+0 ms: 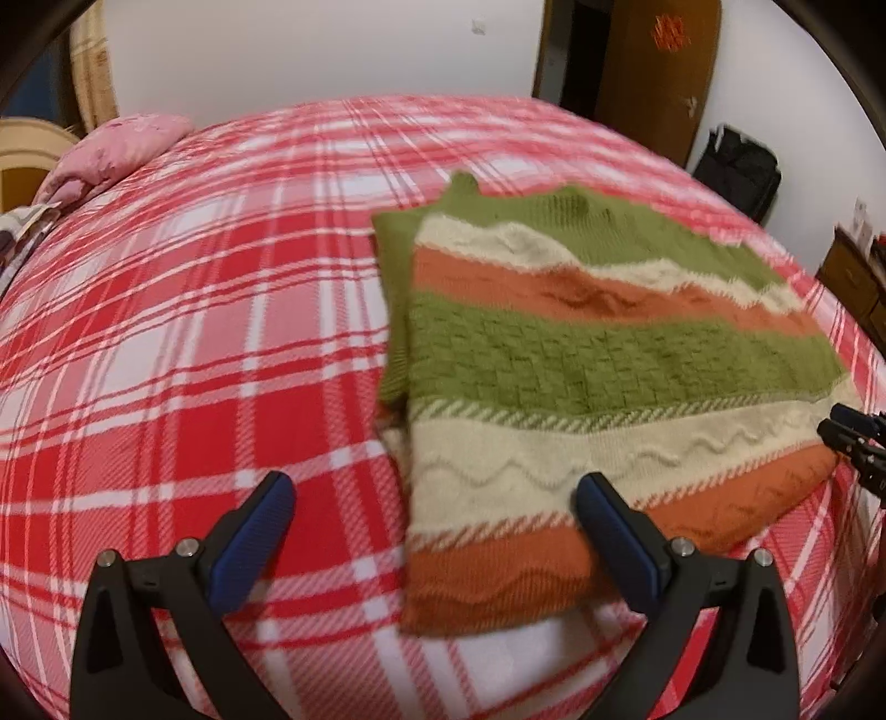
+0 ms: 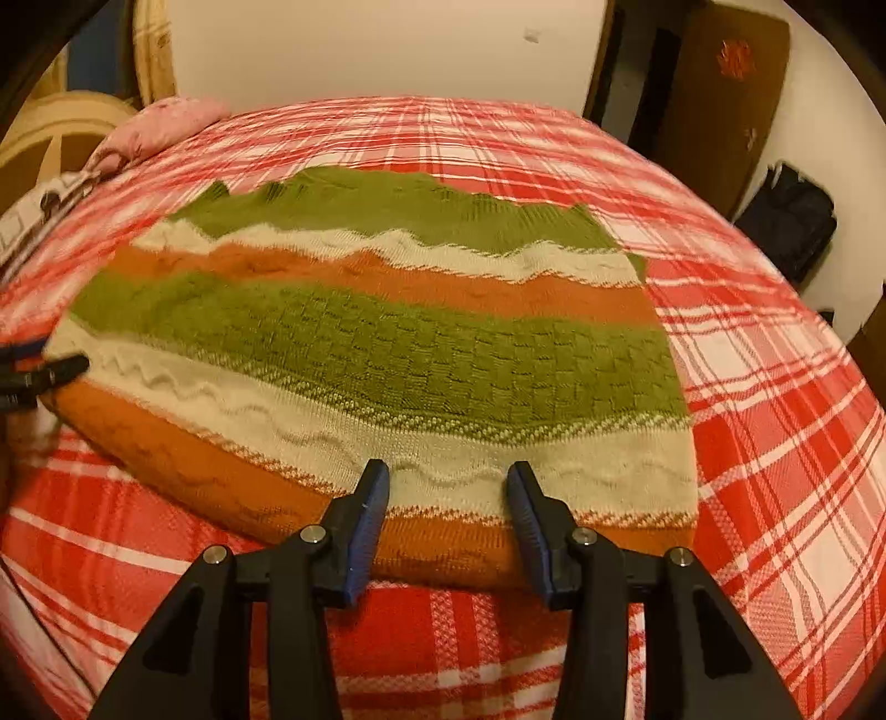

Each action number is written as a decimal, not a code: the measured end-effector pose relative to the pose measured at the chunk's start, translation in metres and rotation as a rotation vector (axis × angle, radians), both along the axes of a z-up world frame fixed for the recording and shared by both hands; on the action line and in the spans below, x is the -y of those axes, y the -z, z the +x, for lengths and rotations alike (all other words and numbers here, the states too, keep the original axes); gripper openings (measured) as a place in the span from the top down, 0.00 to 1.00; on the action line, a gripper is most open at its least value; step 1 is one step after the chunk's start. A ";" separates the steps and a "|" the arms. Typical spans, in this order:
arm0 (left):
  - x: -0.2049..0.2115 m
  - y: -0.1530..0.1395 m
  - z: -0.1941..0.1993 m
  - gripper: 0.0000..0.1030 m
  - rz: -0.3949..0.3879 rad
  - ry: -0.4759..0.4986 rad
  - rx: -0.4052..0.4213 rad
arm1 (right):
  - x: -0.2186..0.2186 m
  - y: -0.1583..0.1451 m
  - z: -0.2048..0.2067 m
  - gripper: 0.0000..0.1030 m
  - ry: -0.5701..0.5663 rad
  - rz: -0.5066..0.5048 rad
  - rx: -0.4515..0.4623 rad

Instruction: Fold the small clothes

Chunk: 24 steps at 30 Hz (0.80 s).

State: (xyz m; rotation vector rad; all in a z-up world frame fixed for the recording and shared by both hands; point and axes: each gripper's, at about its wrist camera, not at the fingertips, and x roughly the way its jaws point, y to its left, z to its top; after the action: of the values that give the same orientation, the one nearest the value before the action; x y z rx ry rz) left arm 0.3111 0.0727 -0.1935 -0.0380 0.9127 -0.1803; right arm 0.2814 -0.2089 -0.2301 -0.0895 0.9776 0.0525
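A striped knit sweater (image 2: 376,354) lies flat on the bed, already folded into a rough rectangle, in bands of green, cream and orange. Its stripes run across the right wrist view from left to right, and its long axis seems to follow them; the orange hem edge is nearest the grippers and the green band faces the far wall. In the left wrist view a narrow green fold, probably a tucked sleeve (image 1: 394,310), shows along the sweater's left edge.

The left gripper (image 1: 434,490) stands wide apart with nothing between its blue pads, one finger above the bare bedspread, the other over the sweater's near left corner. The right gripper (image 2: 447,477) is partly apart and empty, poised over the middle of the orange hem; whether its tips touch the knit cannot be told.

The red and white plaid bedspread (image 2: 775,421) covers the whole bed. At far left lies a pink pillow (image 1: 119,147) near a wooden headboard (image 2: 61,133). Behind is a white wall (image 1: 321,50), then a brown door (image 1: 659,72), and at right a black bag (image 1: 739,166) on the floor.
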 end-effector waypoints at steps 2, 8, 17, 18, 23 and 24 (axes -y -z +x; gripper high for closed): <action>-0.016 -0.006 -0.008 0.00 -0.040 -0.041 0.016 | -0.006 -0.017 -0.003 0.55 -0.004 0.014 0.046; -0.073 -0.021 -0.029 0.00 -0.039 -0.171 0.090 | -0.095 -0.034 -0.016 0.55 -0.293 -0.023 0.110; -0.124 -0.004 -0.031 0.00 -0.140 -0.242 0.055 | -0.218 -0.020 -0.030 0.49 -0.577 -0.108 0.147; -0.125 -0.004 -0.032 0.00 -0.153 -0.242 0.061 | -0.228 -0.020 -0.032 0.49 -0.602 -0.118 0.152; -0.126 -0.003 -0.038 0.00 -0.188 -0.220 0.080 | -0.272 -0.005 -0.035 0.49 -0.668 -0.246 0.183; -0.127 -0.002 -0.039 0.00 -0.202 -0.210 0.079 | -0.277 -0.001 -0.034 0.49 -0.663 -0.276 0.188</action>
State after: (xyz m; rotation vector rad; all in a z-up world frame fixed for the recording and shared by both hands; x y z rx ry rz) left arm 0.2726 0.1997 -0.1915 -0.3104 0.8031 -0.0776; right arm 0.2475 0.0678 -0.2290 -0.6595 0.7287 0.5091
